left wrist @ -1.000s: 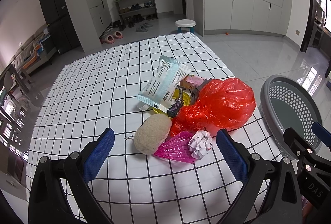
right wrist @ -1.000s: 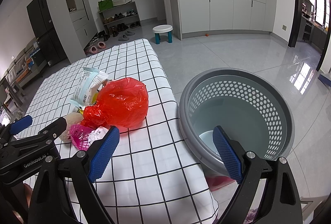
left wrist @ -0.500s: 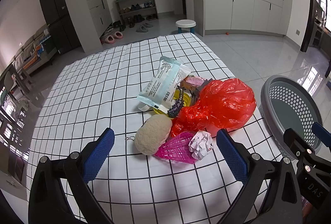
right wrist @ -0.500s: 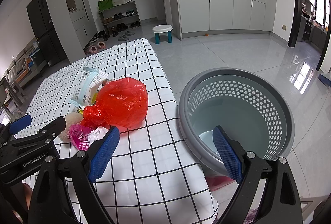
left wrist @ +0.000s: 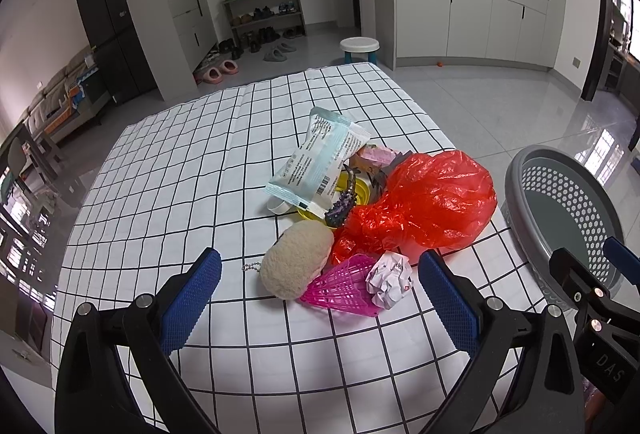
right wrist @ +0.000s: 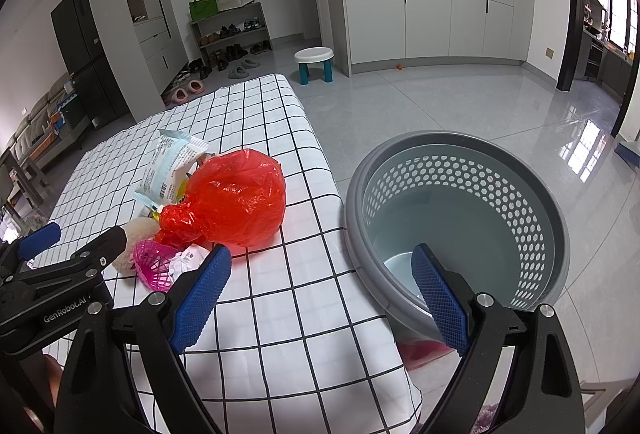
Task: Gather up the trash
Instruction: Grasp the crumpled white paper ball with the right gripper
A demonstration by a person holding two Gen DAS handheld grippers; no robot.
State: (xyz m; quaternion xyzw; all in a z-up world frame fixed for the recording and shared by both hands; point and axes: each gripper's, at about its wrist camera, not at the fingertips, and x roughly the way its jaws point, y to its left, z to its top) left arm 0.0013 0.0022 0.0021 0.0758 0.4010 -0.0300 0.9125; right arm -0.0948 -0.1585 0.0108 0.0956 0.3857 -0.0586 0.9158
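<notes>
Table (left wrist: 160, 169) first, since it's the biggest thing going: checked cloth on top, all the trash heaped toward its right edge. Makes sense, because the grey perforated basket (right wrist: 460, 201) sits on the floor right beside that edge, so stuff only has to go a short hop over the side.

Biggest piece in the heap is the red plastic bag (left wrist: 424, 205), puffed up and leaning on everything else. Behind it there's a white-and-blue wrapper (left wrist: 316, 161) propped over a yellow lid. In front: a beige fuzzy pouch (left wrist: 296, 266), a pink mesh basket (left wrist: 344, 286) on its side, and a crumpled paper ball (left wrist: 390, 280) touching it.

Left gripper (left wrist: 320, 306) hangs just short of the pile, fingers spread wide, nothing in them; I'd guess it's lined up for the pouch or paper. Right gripper (right wrist: 320, 298) is spread and empty too, parked between table edge and basket.
</notes>
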